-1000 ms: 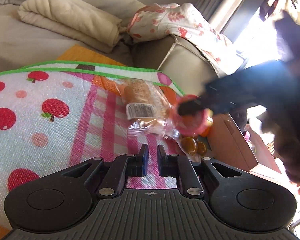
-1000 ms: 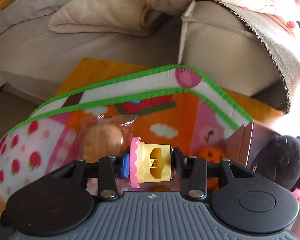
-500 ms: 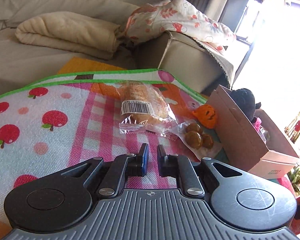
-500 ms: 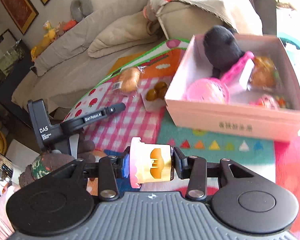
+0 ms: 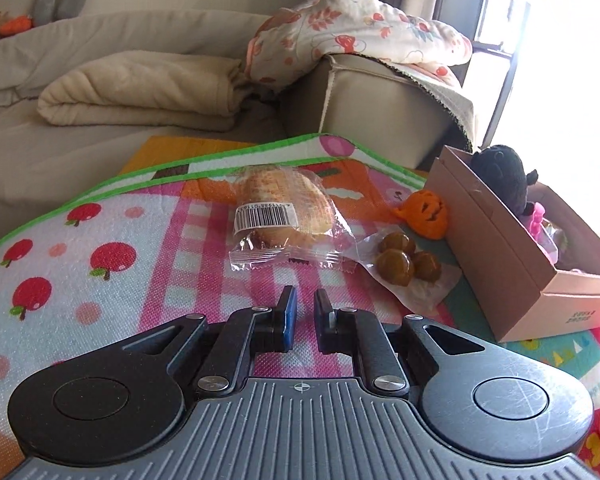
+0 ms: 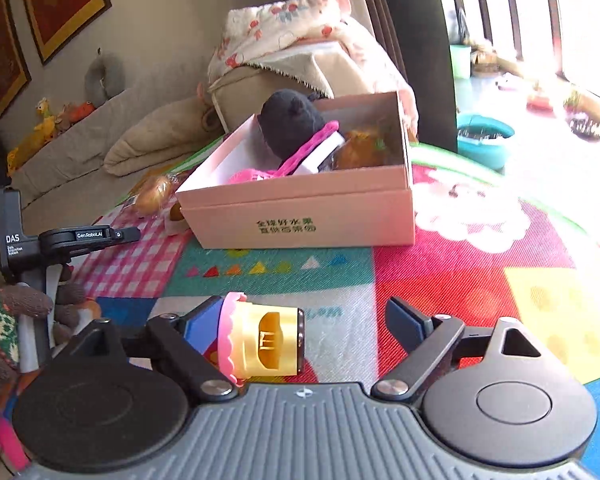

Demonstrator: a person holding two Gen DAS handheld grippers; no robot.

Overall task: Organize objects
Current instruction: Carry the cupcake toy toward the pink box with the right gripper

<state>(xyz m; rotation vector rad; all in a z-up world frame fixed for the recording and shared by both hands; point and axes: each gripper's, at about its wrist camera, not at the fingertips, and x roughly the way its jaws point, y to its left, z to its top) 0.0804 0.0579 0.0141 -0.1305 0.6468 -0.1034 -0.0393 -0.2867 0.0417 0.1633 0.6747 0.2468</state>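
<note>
Two hand-held grippers over a patterned mat [image 6: 460, 264].
Left gripper [image 5: 302, 312] was closed on nothing, near wrapped bread [image 5: 284, 208]. Right gripper [image 6: 300, 324] had just been opening; yellow toy cup [image 6: 260, 340] leaned on its left finger only, before the cardboard box [image 6: 300, 216].

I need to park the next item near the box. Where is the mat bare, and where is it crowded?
Bare: the apple-print mat left of the wrapped bun, and the striped mat in front of the box. Crowded: the strip between bun and box, holding the brown balls and orange pumpkin.
</note>
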